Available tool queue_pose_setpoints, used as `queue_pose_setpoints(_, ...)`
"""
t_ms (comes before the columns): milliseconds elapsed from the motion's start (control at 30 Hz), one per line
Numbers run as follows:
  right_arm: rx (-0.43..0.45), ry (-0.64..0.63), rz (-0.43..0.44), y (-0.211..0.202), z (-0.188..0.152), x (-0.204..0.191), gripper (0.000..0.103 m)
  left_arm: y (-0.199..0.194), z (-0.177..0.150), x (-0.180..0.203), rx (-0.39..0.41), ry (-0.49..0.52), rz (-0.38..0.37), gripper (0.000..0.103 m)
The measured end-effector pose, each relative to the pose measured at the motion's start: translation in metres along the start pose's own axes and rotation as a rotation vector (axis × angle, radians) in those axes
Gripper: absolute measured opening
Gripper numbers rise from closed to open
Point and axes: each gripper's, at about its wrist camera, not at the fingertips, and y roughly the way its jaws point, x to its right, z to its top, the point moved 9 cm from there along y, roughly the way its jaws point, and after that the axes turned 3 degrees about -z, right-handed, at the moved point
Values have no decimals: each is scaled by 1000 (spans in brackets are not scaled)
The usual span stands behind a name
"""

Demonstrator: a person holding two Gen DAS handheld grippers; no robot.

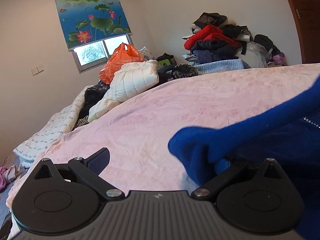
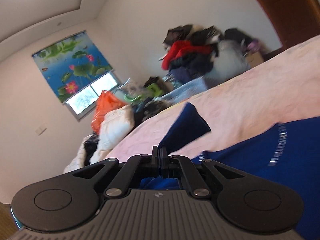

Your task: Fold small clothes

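A royal-blue knit garment (image 1: pixel 250 140) with a row of rhinestones lies on the pink bedspread (image 1: pixel 180 104). In the left wrist view my left gripper (image 1: pixel 162 160) is open; its left finger (image 1: pixel 99 160) is bare and the blue sleeve end drapes over the right finger. In the right wrist view my right gripper (image 2: pixel 160 156) is shut on a fold of the blue garment (image 2: pixel 186 128), which stands up past the fingertips. The rest of the garment (image 2: pixel 260 160) spreads to the right on the bedspread (image 2: pixel 250 104).
A white quilted jacket (image 1: pixel 134 80), an orange plastic bag (image 1: pixel 120 60) and dark clothes lie along the bed's far left side. A tall heap of clothes (image 1: pixel 216 40) stands against the back wall. A wooden door (image 1: pixel 306 20) is at the right.
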Motion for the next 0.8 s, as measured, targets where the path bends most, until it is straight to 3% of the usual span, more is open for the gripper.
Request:
queue_pose_setpoints(133, -119, 86, -136, -13, -37, 66, 6, 2, -11, 18, -23, 60, -16, 103)
queue_pose_setpoints(200, -188, 183, -169, -5, -59, 91, 13, 2, -15, 23, -30, 79, -12, 103)
queue_pose_setpoints(267, -195, 293, -150, 3, -69, 106, 18, 3, -16, 25, -28, 100, -5, 103)
queue_pose_setpoints(367, -160, 420, -99, 9, -69, 115, 48, 6, -16, 23, -33, 105, 2, 103)
queue_pose_setpoints(500, -168, 469, -77, 14, -75, 107, 54, 6, -16, 21, -26, 95, -1, 103)
queue_pose_setpoints(567, -196, 509, -62, 18, -82, 107, 53, 6, -18, 23, -24, 104, 0, 103)
queue_pose_setpoints(700, -163, 618, -64, 29, -85, 118, 50, 7, -21, 26, -30, 116, -1, 103)
queue_pose_setpoints(733, -157, 625, -73, 33, -85, 120, 44, 8, -21, 26, -29, 114, 0, 103)
queue_pose_setpoints(767, -160, 624, -85, 36, -86, 122, 26, 8, -21, 25, -29, 113, 0, 103)
queue_pose_setpoints(800, -169, 618, -96, 39, -88, 123, 17, 8, -20, 24, -27, 110, 1, 103)
